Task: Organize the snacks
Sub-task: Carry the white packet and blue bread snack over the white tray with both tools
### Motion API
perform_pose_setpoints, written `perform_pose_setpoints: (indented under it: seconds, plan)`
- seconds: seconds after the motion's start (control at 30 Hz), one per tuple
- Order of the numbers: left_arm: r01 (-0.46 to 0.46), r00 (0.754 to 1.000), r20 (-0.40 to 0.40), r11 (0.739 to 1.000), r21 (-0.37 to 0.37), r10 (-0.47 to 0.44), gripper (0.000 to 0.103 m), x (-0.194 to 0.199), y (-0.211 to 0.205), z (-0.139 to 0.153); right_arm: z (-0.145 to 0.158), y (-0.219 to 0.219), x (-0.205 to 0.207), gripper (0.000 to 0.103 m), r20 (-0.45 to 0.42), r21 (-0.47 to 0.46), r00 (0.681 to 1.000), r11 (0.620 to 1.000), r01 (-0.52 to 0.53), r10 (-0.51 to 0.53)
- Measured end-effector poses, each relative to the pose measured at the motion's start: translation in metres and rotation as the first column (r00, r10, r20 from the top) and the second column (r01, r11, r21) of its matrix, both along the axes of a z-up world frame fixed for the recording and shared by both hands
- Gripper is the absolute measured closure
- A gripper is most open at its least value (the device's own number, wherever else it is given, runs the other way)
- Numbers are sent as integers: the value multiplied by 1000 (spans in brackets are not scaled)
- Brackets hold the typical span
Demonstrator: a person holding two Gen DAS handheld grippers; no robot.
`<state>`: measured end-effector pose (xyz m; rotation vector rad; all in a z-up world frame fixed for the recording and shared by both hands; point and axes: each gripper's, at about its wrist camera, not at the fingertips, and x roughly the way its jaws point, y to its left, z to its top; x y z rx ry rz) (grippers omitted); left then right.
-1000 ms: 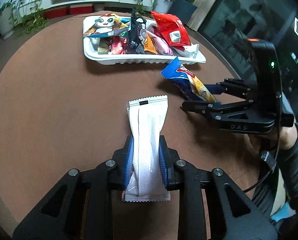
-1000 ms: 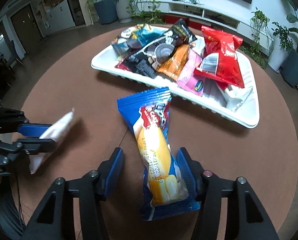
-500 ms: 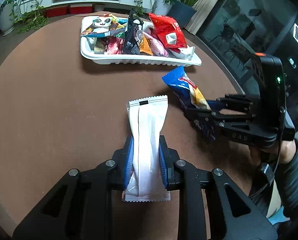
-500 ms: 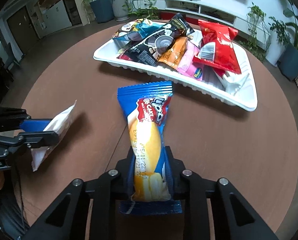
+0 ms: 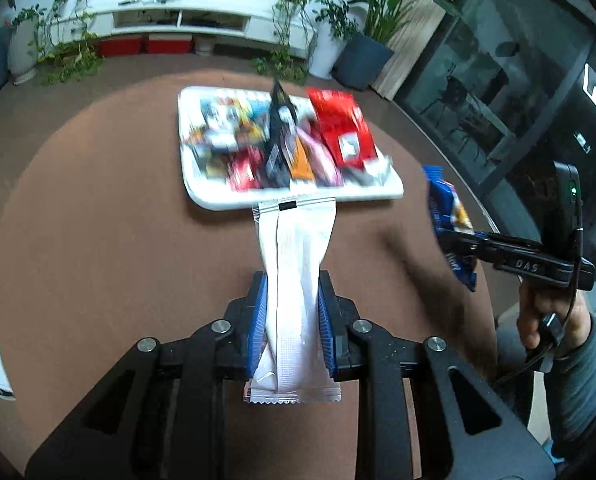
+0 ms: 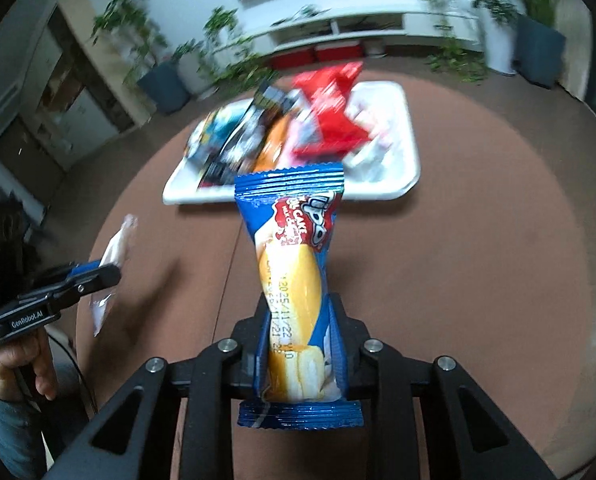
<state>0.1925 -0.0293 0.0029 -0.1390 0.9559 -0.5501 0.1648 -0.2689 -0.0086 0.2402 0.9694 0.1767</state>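
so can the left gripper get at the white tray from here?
Probably yes: the left gripper, shut on the white packet, faces the white tray across bare brown table; nothing lies between.

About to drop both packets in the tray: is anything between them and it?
Nothing visible: only bare table lies between the white packet, the blue packet and the tray.

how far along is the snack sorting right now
Done: the white tray already holds a pile of snack packets. In hand: the left gripper clamps a white packet, the right gripper a blue cake packet, both lifted off the brown table. Left: setting both on the tray.
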Motion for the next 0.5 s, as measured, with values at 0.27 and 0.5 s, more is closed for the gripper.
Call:
perform_pose_setpoints:
  seconds: [0.27,0.5]
  plan:
    - [-47,994,104,999,3,46,81,59,6,53,66,-6,44,75,133,11,989,998,59,-60]
    - [-55,989,141,998,35,49,81,114,-24,71,94,44,106,75,171,19,985,1000,-8,5]
